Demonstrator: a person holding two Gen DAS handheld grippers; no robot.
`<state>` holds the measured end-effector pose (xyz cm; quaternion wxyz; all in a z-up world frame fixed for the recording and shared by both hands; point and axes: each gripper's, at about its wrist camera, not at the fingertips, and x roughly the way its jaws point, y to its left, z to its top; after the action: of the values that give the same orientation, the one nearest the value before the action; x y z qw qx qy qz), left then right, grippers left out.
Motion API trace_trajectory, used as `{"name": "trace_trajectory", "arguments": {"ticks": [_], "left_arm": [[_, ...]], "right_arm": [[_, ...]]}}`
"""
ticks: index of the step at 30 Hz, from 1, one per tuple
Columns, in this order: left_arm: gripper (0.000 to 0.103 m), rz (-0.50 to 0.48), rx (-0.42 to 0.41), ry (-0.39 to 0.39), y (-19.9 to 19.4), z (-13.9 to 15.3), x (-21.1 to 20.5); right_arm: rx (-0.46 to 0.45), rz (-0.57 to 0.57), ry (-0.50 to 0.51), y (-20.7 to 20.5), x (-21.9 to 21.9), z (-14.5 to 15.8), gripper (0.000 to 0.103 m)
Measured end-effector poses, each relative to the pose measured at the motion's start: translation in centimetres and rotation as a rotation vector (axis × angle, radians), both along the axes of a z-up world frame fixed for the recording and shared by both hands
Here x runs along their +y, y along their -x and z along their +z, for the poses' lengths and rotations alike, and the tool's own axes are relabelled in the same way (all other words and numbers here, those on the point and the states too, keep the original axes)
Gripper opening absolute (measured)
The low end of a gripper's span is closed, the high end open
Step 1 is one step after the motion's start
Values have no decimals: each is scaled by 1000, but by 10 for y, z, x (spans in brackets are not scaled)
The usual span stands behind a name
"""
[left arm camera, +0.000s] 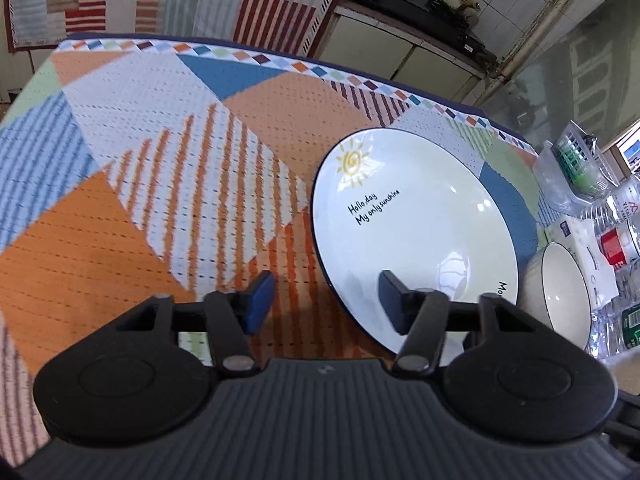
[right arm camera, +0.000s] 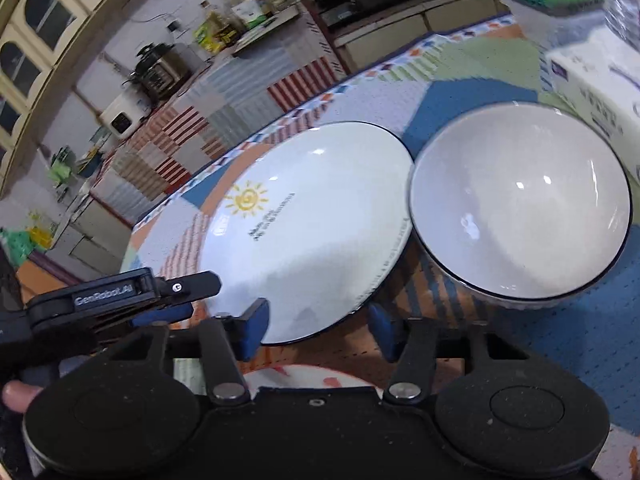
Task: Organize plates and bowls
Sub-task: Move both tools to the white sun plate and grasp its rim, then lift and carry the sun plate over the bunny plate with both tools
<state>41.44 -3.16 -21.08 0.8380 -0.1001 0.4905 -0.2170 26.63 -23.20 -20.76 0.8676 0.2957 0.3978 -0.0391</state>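
Your left tool point(left arm camera: 322, 302) hangs open over the near rim of the white sun-print plate point(left arm camera: 416, 232), gripping nothing. Your right tool point(right arm camera: 316, 330) is open too, astride that rim. A white bowl point(right arm camera: 520, 208) sits just beside the plate on the patterned tabletop point(left arm camera: 160, 152).

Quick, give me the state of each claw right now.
Left claw: open, straddling the near rim of the sun plate, pads not pressing it.
Right claw: open, around the same plate's near edge, nothing gripped.
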Motion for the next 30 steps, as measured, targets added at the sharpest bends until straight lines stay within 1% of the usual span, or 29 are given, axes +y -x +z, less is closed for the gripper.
{"name": "trace_trajectory", "arguments": {"ticks": [1, 2, 3, 4, 5, 6, 8, 9, 10, 11, 14, 16, 18, 20, 21, 25, 28, 30], "left_arm": [[36, 3, 2, -2, -1, -2, -1], [27, 4, -1, -10, -2, -3, -3], [24, 1, -6, -26, -3, -4, -6], [20, -12, -11, -28, -3, -5, -7], [15, -18, -12, -20, -3, -5, -8], [14, -16, -5, -12, -3, -6, -9], [15, 21, 24, 15, -2, -10, -9], [16, 45, 59, 46, -1, -14, -10], [16, 85, 59, 55, 2, -15, -11], [16, 96, 48, 40, 5, -15, -15], [16, 78, 27, -22, 9, -11, -24], [16, 59, 38, -25, 10, -9, -22], [16, 40, 42, -28, 12, -5, -18], [16, 21, 44, -33, 17, -1, -14], [16, 16, 42, -32, 20, 1, -12], [16, 20, 41, -39, 31, 10, -6], [16, 24, 37, -43, 37, 16, -3], [16, 18, 20, -49, 43, 23, -1]], "right_arm": [[-5, -20, -13, -1, -4, -5, 49], [-7, -30, -18, -2, -9, -8, 45], [-11, -36, -1, -3, -12, -9, 39], [-12, -44, 5, -5, -16, -11, 36], [-4, -54, 2, -5, -18, -14, 30], [-16, -68, -2, -5, -20, -16, 25], [-33, -88, -12, -4, -22, -19, 22], [-34, -90, -11, -4, -22, -19, 22], [-27, -89, -10, -5, -22, -19, 22], [-10, -84, -10, -8, -22, -17, 22], [44, -53, -3, -16, -24, -13, 21], [55, -23, -2, -16, -25, -12, 21], [51, 6, -9, -14, -27, -11, 21], [38, 33, -57, -9, -32, -12, 22], [38, 46, -59, -9, -33, -11, 22], [34, 70, -98, -7, -35, -6, 22], [26, 83, -102, -6, -34, -3, 22], [16, 104, -92, -4, -31, 1, 22]]}}
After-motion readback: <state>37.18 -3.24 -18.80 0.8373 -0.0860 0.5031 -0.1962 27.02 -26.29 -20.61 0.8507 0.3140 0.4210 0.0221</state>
